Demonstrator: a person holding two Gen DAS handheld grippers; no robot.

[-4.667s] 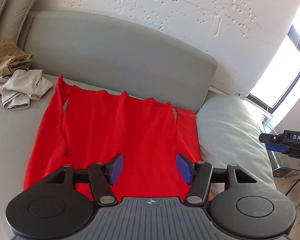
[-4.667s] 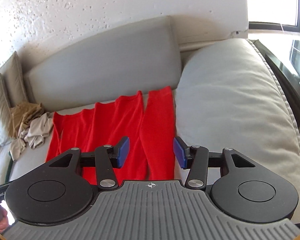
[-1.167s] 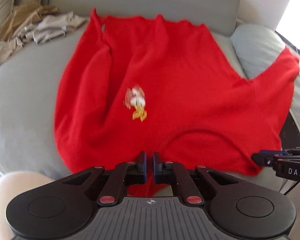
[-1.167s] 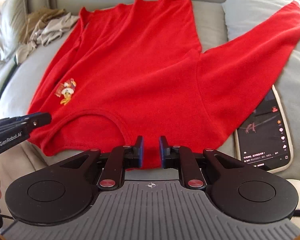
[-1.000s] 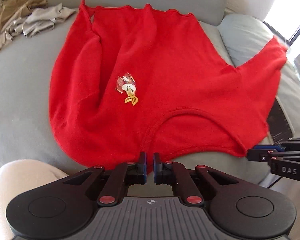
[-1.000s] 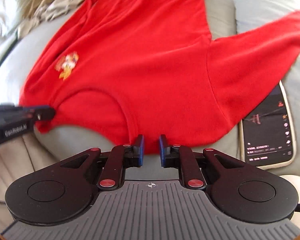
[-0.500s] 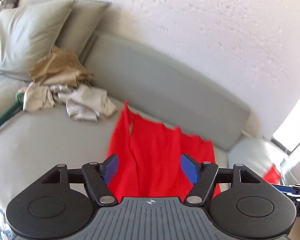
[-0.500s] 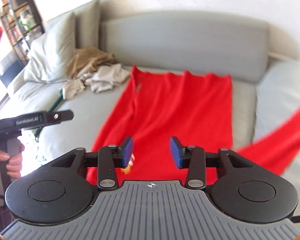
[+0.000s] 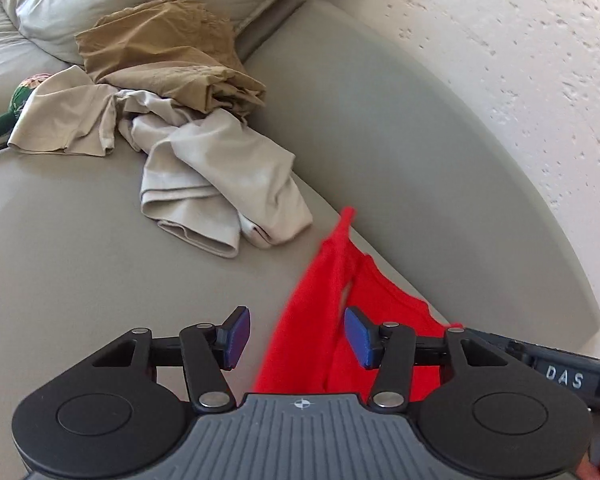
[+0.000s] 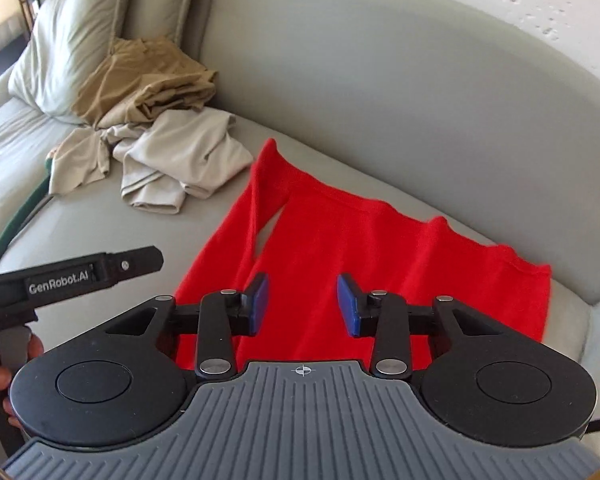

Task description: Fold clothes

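Note:
A red long-sleeved top (image 10: 364,248) lies spread on the grey sofa seat (image 10: 100,216), its far hem along the backrest. In the left wrist view only its left sleeve and hem corner (image 9: 324,312) show. My left gripper (image 9: 296,338) hovers above that sleeve, its jaws closing with nothing pinched between the blue pads. My right gripper (image 10: 302,306) hangs over the body of the top, its jaws also closing, with no cloth gripped. The left gripper's body (image 10: 80,276) appears at the left of the right wrist view.
A crumpled beige garment (image 9: 220,184) and a tan one (image 9: 164,48) lie piled on the seat to the left of the red top. Pale cushions (image 10: 80,36) lean at the far left. A green cord (image 10: 16,220) runs along the seat edge. The grey backrest (image 9: 420,160) curves behind.
Both grippers let go of the red top's near edge, opened, and swung up and left toward its far hem and left sleeve. The jaws are narrower now than half a second ago.

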